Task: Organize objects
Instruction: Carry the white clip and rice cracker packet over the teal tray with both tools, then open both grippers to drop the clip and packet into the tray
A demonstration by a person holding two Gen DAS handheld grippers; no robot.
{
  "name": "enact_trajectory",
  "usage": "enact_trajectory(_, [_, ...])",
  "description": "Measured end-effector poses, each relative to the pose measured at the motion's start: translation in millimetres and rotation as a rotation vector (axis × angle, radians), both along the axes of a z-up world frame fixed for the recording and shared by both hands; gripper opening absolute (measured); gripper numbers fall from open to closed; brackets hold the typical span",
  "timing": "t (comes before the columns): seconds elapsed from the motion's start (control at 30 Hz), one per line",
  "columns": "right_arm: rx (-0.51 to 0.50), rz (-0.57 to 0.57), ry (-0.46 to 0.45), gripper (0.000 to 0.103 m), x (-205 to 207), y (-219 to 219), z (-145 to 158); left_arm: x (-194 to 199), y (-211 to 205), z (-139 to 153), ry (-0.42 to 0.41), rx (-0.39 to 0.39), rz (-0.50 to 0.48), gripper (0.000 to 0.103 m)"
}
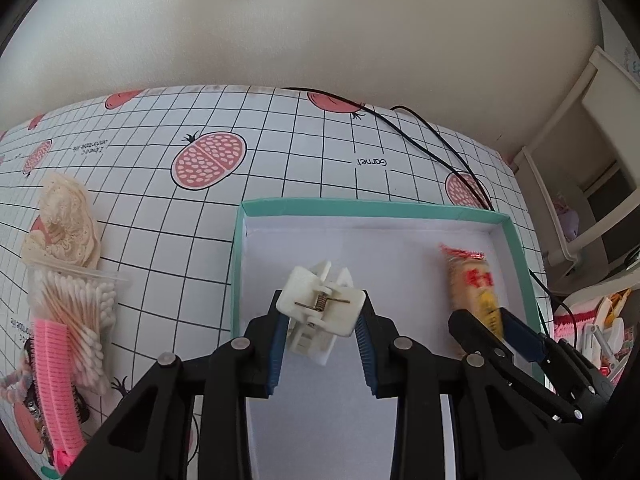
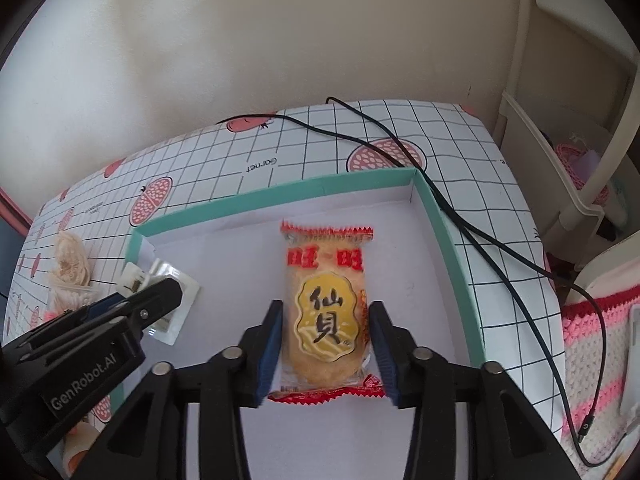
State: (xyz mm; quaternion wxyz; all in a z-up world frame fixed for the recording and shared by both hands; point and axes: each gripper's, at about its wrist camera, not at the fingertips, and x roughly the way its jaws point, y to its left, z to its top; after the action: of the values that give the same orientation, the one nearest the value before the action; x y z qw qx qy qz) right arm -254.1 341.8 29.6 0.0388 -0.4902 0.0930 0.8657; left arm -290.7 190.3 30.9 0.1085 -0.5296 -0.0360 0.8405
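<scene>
While both grippers reach over the shallow white-floored cardboard box with a teal rim (image 1: 400,205), each has something between its fingers. The left gripper (image 1: 322,314) is clamped on a white plastic spring clip (image 1: 320,304) with a metal coil showing on its top; its blue pads press the clip from both sides, and the clip hangs tilted over the box floor near the box's left wall. In the right wrist view the same clip (image 2: 134,280) shows at the left gripper's tip (image 2: 160,292), above a small clear plastic packet (image 2: 176,316) lying on the box floor by the left wall.

The right gripper (image 2: 326,344) has its blue pads against both long sides of a rice cracker in a clear wrapper with red crimped ends and a yellow label (image 2: 326,312). The cracker lies lengthwise along the fingers, roughly at the middle of the box floor; I cannot tell whether it rests on the floor or is lifted just off it. From the left wrist view the cracker (image 1: 474,284) sits toward the box's right wall, with the right gripper (image 1: 494,322) closed on its near end.

The box stands on a tabletop covered in white grid-patterned cloth with pink pomegranate prints (image 1: 280,152). Near the tabletop's left edge lie a clear bag of cotton swabs (image 1: 76,312), a cream lace piece (image 1: 66,224) and a pink ridged hair clip (image 1: 54,376). A black cable (image 2: 500,248) runs across the box's far right corner and along the tabletop's right edge.
</scene>
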Motion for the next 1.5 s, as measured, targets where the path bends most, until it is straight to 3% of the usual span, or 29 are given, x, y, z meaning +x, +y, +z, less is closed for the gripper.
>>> enact_trajectory(0.43, [0.005,0.017,0.056,0.051,18.3,-0.7,34.1,17.3,-5.0,32.4,0.067,-0.009,0.019,0.035])
enact_trajectory(0.53, [0.007,0.016,0.061,0.051,21.0,0.7,37.2,20.7,-5.1,37.0,0.086,-0.026,0.018,0.046])
enact_trajectory(0.63, [0.010,0.009,0.063,0.052,23.2,3.6,36.3,23.3,-6.7,38.5,0.096,-0.042,0.025,0.048])
enact_trajectory(0.77, [0.017,0.011,0.060,0.061,24.9,5.3,33.7,24.3,-11.1,36.4,0.103,-0.062,0.051,0.052])
enact_trajectory(0.83, [0.031,0.017,0.063,0.065,26.1,5.6,32.2,24.6,-14.9,35.2,0.113,-0.063,0.067,0.064])
enact_trajectory(1.0, [0.042,0.022,0.068,0.080,26.7,5.1,28.8,25.7,-25.3,32.7,0.138,-0.079,0.106,0.079])
enact_trajectory(1.07, [0.048,0.031,0.067,0.085,26.0,2.9,27.5,26.2,-29.2,32.4,0.156,-0.088,0.125,0.091])
enact_trajectory(1.3, [0.066,0.038,0.075,0.103,24.0,-1.9,24.7,23.2,-37.9,27.7,0.171,-0.118,0.161,0.103])
enact_trajectory(1.5, [0.064,0.014,0.075,0.103,22.1,2.1,22.0,20.1,-42.5,23.0,0.174,-0.109,0.172,0.103])
